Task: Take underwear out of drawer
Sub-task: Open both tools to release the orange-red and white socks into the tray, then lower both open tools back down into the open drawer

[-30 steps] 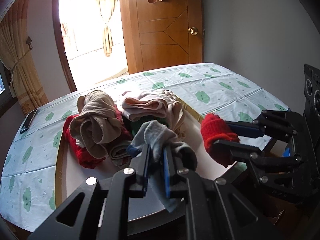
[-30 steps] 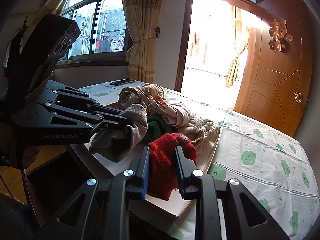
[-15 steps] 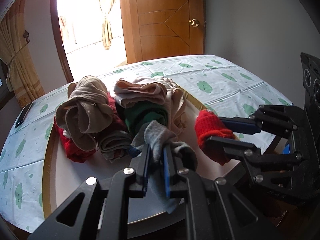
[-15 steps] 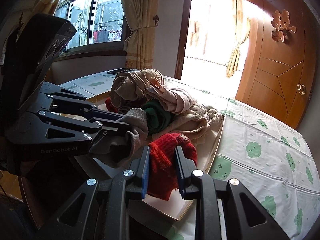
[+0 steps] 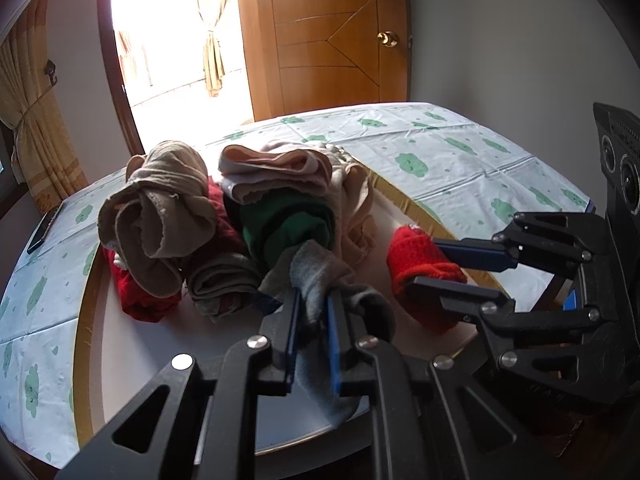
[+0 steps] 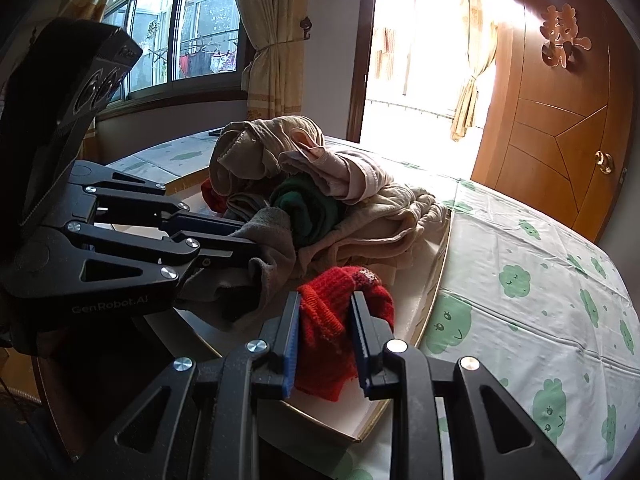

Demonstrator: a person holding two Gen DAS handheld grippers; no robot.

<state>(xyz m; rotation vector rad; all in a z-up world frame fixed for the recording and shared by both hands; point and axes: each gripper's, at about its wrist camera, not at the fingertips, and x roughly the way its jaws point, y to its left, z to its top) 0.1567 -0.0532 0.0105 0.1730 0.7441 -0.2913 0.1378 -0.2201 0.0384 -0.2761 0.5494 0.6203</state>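
Bed | left gripper grips grey garment | right gripper grips red garment

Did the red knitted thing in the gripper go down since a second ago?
Yes. In the right wrist view the red knitted piece, clamped in the right hand-held gripper, now sits lower against the clothes pile.

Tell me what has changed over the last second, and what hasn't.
Both claws have sunk a little toward the board, so the clothes pile looms larger. Nothing was grabbed or released: the left claw stays shut on the grey garment, the right claw on the red one. The pile itself hasn't moved.
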